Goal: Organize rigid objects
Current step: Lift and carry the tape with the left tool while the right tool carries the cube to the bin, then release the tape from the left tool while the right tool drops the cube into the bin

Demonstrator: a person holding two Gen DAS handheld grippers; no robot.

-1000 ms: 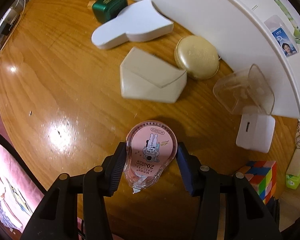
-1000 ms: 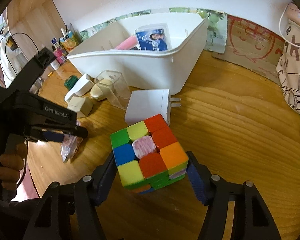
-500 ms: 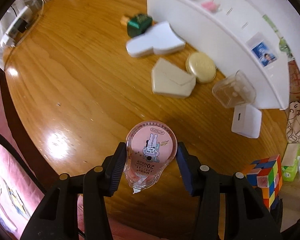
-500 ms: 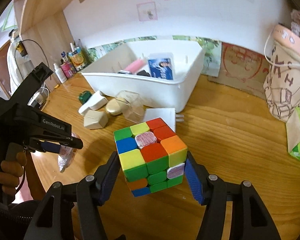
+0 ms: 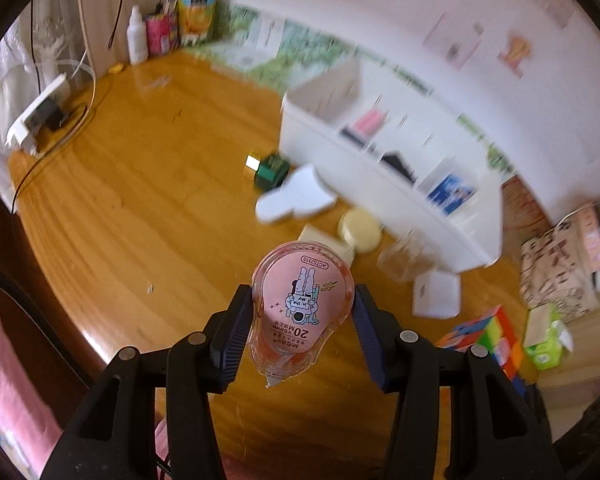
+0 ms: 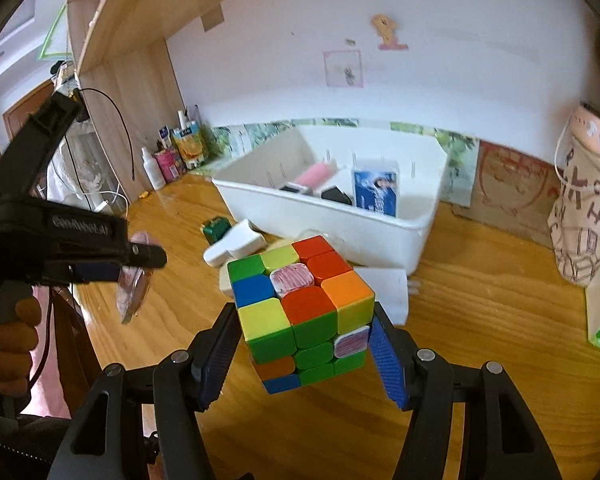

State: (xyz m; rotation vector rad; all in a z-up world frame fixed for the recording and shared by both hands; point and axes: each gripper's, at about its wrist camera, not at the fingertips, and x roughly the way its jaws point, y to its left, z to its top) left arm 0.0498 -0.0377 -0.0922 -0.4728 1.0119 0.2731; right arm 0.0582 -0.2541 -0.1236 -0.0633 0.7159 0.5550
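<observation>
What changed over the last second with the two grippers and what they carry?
Both grippers rose off the table: the left gripper lifted the pink correction tape, the right gripper the puzzle cube, its jaws closing slightly on it. The white bin and the items beside it stayed put.

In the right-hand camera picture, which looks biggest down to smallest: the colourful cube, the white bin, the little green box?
1. White bin, widest though farther off.
2. Colourful cube, enlarged by nearness to the camera.
3. Green box, clearly smallest.
</observation>
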